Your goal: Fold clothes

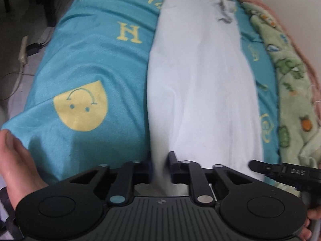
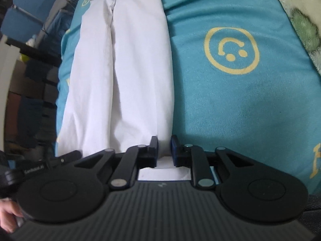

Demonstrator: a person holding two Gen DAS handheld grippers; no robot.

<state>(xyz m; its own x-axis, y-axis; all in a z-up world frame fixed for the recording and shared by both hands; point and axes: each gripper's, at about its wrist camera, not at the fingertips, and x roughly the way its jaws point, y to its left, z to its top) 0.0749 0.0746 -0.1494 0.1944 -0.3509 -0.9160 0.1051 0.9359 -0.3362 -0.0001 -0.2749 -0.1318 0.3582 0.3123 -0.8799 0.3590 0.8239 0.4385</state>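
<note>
Garment: a white garment [image 1: 202,84] lies in a long narrow strip on the teal blanket [image 1: 90,64], already doubled lengthwise by the look of the layered edges; its collar end [image 1: 224,6] is at the far side, its near hem right at your tongs.
Surface: the teal blanket, printed with yellow faces and letters, looks like a bed cover; a green fleece [image 1: 289,92] lies along its right side.
Left tongs: your left tongs [image 1: 160,166] are narrow, with the near left corner of the white cloth pinched between the jaws.
Right tongs: your right tongs [image 2: 164,150] are also narrow, gripping the near right corner of the same hem.
Handling: you are likely dealing with thin, light, limp cotton; it will sag and slide between layers and will not hold any shape unaided.
Where to hold: keep both near corners, biting through all layers, so the lower ply does not drop away.
Next move, as a judgement: lift evenly and carry the hem toward the collar.
Risk: the soft blanket may drag along underneath.
</note>
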